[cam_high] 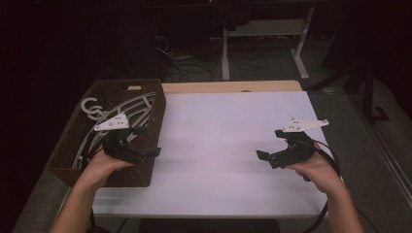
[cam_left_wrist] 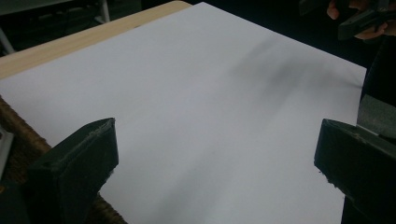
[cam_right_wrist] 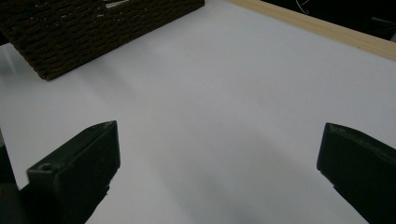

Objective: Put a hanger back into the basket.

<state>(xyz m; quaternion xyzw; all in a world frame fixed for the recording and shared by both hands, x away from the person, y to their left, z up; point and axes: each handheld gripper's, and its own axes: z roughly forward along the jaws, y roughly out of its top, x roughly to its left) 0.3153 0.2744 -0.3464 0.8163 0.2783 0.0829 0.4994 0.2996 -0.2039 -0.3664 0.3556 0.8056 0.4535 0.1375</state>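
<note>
Basket (cam_high: pixel 145 141) of dark woven fibre at the left edge of the tabletop (cam_high: pixel 228 145), holding white hangers (cam_high: pixel 124 109). The left gripper (cam_high: pixel 141 141) hovers over the basket's near right corner, jaws wide and empty; no earlier picture shows their motion. The right gripper (cam_high: pixel 271 144) hangs above the bare white sheet at the right, well apart from the basket, jaws likewise wide and empty. Judged step: between grasps, before picking a hanger. The next move calls for lowering the left gripper onto a hanger and closing.
</note>
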